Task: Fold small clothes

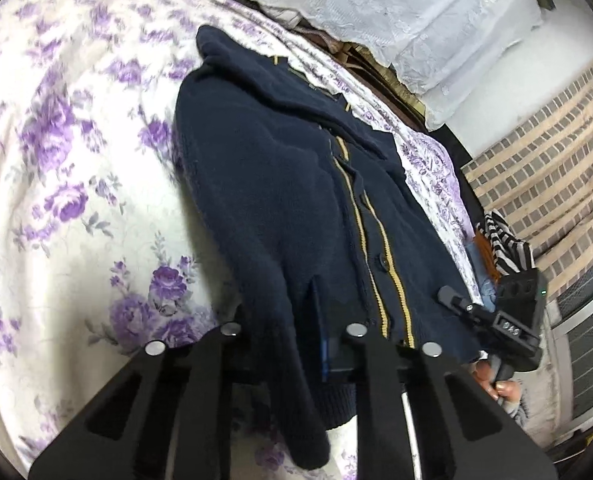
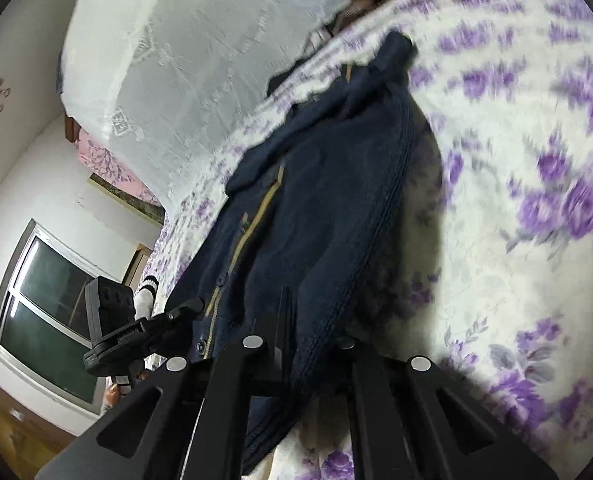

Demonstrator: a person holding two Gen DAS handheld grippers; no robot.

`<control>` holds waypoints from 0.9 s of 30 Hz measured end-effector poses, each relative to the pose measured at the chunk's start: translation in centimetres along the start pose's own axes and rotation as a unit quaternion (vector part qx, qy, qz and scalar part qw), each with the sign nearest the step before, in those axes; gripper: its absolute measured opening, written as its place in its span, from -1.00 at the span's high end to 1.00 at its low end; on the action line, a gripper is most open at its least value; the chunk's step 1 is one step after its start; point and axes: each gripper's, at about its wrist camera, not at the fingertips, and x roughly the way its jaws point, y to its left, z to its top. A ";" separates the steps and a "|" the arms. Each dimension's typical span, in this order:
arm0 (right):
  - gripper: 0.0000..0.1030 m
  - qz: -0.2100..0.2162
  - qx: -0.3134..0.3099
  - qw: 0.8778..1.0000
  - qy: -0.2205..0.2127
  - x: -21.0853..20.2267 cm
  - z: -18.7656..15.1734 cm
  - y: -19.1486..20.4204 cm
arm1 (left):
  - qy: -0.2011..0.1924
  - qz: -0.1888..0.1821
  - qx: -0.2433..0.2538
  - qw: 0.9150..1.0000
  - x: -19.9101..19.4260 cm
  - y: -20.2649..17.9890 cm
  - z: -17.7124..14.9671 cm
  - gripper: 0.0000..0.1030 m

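Note:
A navy knit cardigan [image 1: 276, 184] with yellow trim and dark buttons lies along a white bedsheet [image 1: 76, 160] printed with purple flowers. My left gripper [image 1: 318, 320] is shut on the near hem, left of the button band, with knit bunched between its pads. In the right wrist view the same cardigan [image 2: 328, 200] stretches away from me, and my right gripper [image 2: 284, 320] is shut on the hem at its ribbed side edge. Each gripper shows in the other's view, the right gripper [image 1: 454, 300] and the left gripper [image 2: 184, 308], close together at the hem. The far collar end looks rumpled.
White lace cloth [image 1: 436, 20] hangs beyond the bed's far edge. A black-and-white striped garment [image 1: 504, 244] lies by the bed's right edge, over a brick-patterned surface [image 1: 556, 152]. A window [image 2: 44, 312] is set in the white wall on the left. Flowered sheet [image 2: 516, 140] spreads wide beside the cardigan.

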 end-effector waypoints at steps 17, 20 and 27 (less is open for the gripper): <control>0.87 0.023 0.021 0.999 0.006 -2.5 -0.5 -2.1 | 0.003 -0.034 -0.005 0.999 -1.8 0.2 -2.0 0.88; 0.80 0.014 0.043 0.999 0.028 -1.7 -0.4 -2.9 | 0.024 -0.033 -0.039 0.998 -0.7 1.4 -1.8 0.79; 0.85 0.013 0.019 1.000 0.018 -2.3 -0.8 -1.9 | 0.021 -0.029 -0.033 0.999 -0.6 1.2 -1.5 0.86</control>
